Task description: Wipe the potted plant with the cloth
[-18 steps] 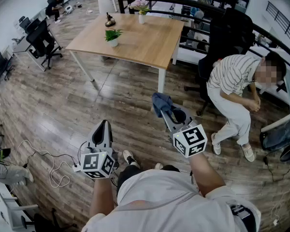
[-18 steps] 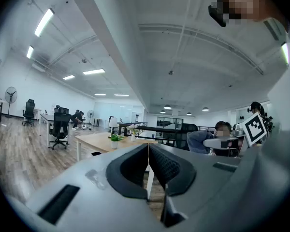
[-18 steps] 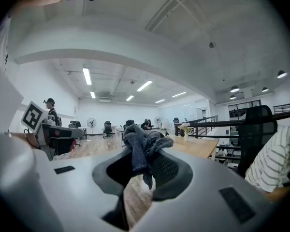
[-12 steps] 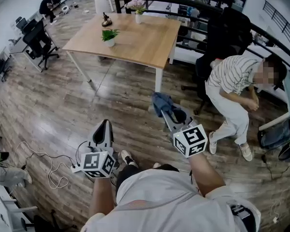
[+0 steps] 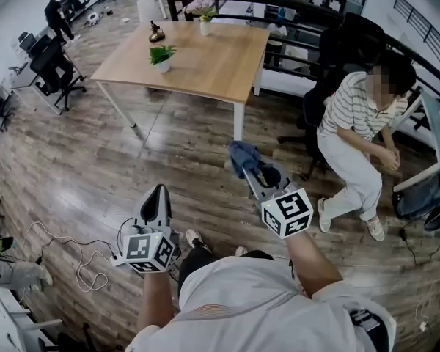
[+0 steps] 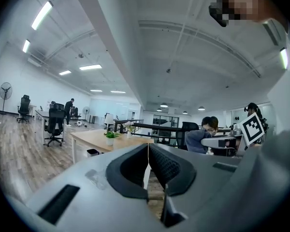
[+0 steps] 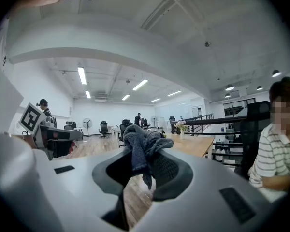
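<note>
**Cloth gripped, plant well ahead on the desk**

The right hand-held gripper (image 5: 247,167) was clamped on the bunched blue-grey cloth (image 7: 141,146), which stuck out past its tips with a loose tail hanging between the jaws. The left hand-held gripper (image 6: 148,164) was fully closed and held nothing. The potted plant (image 5: 161,55) stood on the desk (image 5: 213,61), well ahead of the left hand-held gripper and ahead-left of the right one. The likeliest trouble was the small pot tipping or sliding under a firm wipe, as nothing steadied it. The cloth, seemingly held only by a fold, might also snag on the leaves and pull free. The seated person (image 5: 356,123), near the right hand-held gripper's right side, narrowed the approach.
</note>
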The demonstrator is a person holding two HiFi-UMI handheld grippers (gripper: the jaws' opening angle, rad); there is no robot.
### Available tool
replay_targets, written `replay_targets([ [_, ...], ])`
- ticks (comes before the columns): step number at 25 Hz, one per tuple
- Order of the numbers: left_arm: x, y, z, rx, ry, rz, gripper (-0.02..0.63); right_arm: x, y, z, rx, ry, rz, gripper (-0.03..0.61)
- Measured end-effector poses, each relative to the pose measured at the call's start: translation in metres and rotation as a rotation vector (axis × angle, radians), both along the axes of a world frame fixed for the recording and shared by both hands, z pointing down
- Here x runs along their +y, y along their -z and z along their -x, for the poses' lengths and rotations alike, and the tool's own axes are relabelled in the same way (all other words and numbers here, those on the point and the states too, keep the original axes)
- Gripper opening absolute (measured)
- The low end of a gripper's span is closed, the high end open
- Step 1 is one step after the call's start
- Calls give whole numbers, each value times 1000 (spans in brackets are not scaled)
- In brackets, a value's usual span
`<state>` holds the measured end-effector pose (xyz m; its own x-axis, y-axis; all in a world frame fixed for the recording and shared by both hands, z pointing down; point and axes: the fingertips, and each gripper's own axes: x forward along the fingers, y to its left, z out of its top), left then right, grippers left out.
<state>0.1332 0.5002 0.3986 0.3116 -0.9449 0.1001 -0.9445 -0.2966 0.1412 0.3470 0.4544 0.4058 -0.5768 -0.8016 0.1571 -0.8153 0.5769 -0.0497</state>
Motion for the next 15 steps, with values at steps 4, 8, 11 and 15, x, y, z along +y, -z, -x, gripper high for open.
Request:
replay_targets([
  [4,-7,-6,3,8,-16,10,17,-5,-3,3,-21,-2,4,140],
  [8,-24,-15,14,22,-28,29,17,-18,-9,14,-4,-9,19,140],
  [11,-44,-21,25,33,-51,41,17,-33,-13,25,11,-26,33,140],
  [15,-84,-22,47,43,-89,41,17,-66,-13,45,28,-64,42,140],
])
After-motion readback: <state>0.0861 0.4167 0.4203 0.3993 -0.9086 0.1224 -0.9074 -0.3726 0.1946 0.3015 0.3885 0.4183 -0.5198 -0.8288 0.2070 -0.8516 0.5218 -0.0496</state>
